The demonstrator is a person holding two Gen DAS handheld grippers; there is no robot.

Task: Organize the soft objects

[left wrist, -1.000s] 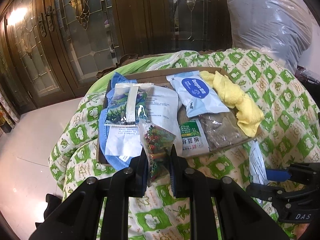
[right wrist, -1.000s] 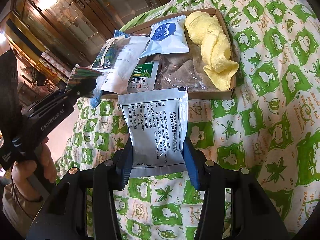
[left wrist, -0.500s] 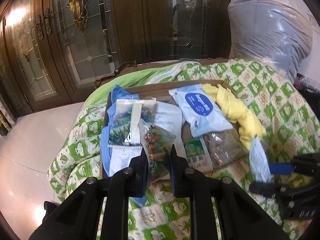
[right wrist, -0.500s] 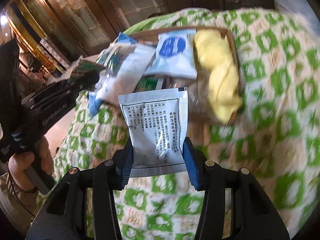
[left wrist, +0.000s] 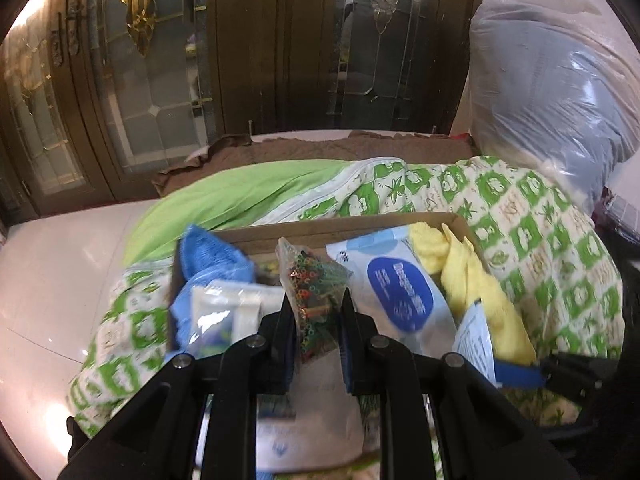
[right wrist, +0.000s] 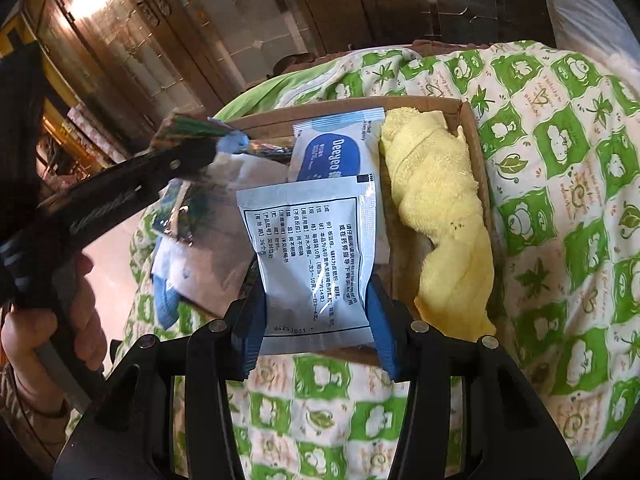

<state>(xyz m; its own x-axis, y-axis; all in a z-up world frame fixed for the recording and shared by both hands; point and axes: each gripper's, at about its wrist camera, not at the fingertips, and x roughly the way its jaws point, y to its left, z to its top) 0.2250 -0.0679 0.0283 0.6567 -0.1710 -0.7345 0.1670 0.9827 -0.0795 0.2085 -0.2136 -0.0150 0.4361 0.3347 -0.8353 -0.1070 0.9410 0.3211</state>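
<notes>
Left gripper (left wrist: 316,312) fingers pinch a bead packet (left wrist: 314,288) over the cardboard box (right wrist: 470,120) on the bed. Right gripper (right wrist: 316,300) fingers clamp a white sachet (right wrist: 312,248) above the box's near edge, beside the yellow towel (right wrist: 436,200).

Two fisheye views, each mounted on a handheld gripper and looking forward and steeply downward along its own two fingers. The left wrist view looks across a cardboard box (left wrist: 360,226) on a green-patterned quilt (left wrist: 532,240) toward dark glass-paned doors (left wrist: 168,80), close above the box. The right wrist view sits equally near, angled from the box's right side. Both share the box, a yellow towel (right wrist: 436,216), and the quilt; each catches the other gripper at its edge.
</notes>
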